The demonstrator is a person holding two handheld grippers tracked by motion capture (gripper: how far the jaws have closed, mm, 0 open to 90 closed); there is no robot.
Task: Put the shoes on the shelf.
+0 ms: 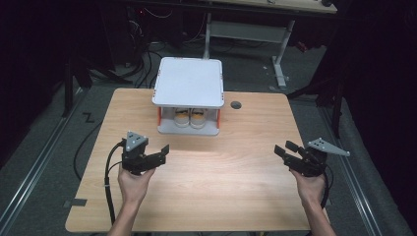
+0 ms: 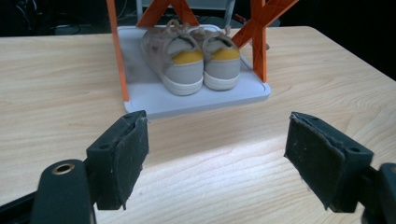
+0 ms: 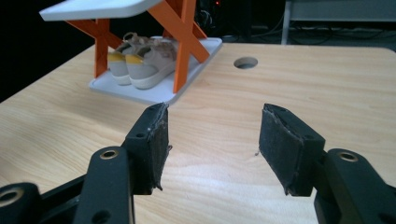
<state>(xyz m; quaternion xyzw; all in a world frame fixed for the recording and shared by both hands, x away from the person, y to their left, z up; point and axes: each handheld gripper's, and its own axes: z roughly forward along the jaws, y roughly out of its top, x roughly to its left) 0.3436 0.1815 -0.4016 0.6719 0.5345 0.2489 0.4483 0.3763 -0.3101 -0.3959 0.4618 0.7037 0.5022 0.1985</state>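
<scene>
Pale wood grain covers the bench (image 1: 206, 191), which takes up the middle of the high view. At the lower left of that frame, the left tongs (image 1: 160, 153) sit in a hand (image 1: 134, 184) that enters from the bottom edge; the jaws stand spread with nothing between them, pointing toward the frame's upper right. In the left gripper view the two black pads (image 2: 123, 156) are wide apart over bare wood.

At the top centre of the high view stands a small white rack (image 1: 188, 81) with orange legs, and on its lower tray rests a pair of grey shoes (image 1: 189, 118) with yellow heel patches, heels toward the person. In the left gripper view the shoes (image 2: 194, 60) lie side by side at the upper middle, well apart from the pads. A round hole (image 1: 236, 104) in the bench lies just right of the rack.

At the lower right, the right tongs (image 1: 285, 149) are likewise spread and empty, aimed toward the frame's upper left, well apart from the rack.
</scene>
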